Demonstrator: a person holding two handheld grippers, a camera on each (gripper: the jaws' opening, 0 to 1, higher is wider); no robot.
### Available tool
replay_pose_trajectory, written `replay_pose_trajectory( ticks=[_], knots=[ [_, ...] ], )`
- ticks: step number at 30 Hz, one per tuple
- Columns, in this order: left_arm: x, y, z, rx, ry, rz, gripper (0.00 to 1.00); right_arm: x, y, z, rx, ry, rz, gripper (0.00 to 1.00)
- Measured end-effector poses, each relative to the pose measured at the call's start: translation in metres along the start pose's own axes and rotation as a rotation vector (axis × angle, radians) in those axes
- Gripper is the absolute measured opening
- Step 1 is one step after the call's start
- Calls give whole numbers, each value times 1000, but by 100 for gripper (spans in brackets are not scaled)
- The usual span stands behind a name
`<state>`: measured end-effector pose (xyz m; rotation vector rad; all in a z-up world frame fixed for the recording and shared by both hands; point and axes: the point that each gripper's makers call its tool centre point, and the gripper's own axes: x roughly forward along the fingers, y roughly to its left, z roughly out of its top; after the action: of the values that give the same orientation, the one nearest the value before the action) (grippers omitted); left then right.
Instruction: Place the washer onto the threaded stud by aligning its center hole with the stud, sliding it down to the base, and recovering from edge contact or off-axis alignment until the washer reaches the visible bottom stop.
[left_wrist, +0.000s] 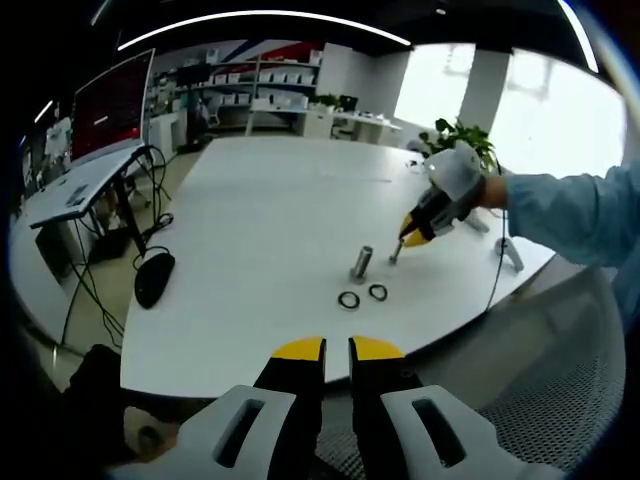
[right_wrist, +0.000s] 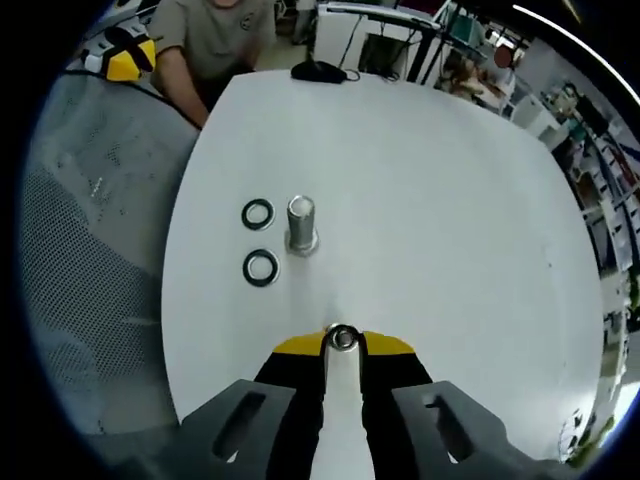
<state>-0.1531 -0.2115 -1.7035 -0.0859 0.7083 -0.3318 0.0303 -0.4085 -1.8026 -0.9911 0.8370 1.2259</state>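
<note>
The right gripper (right_wrist: 343, 343) pinches a washer (right_wrist: 343, 338) at its jaw tips, short of the threaded stud (right_wrist: 301, 224) standing on the table (right_wrist: 450, 200). It should level the washer and centre its hole over the stud before lowering. The left gripper (left_wrist: 337, 348) hangs back, jaws nearly closed on nothing.

Stud (right_wrist: 301, 224): upright on the surface (right_wrist: 430, 200), near one edge.
Two washers (right_wrist: 258, 214) (right_wrist: 261, 267): flat, just beside the stud, edge side.
Mouse (right_wrist: 318, 71): far edge.
</note>
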Motion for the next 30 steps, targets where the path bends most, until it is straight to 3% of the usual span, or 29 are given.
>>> replay_pose_trajectory(
  ticks=[19, 28, 30],
  knots=[
    [0, 1, 0, -3, 1, 0, 7, 32, 10, -23, 24, 71, 38, 14],
    [0, 0, 0, -2, -2, -1, 7, 31, 14, -27, 57, 73, 62, 14],
    [0, 0, 0, -1, -2, -1, 7, 31, 14, -26, -9, 75, 69, 15]
  ],
)
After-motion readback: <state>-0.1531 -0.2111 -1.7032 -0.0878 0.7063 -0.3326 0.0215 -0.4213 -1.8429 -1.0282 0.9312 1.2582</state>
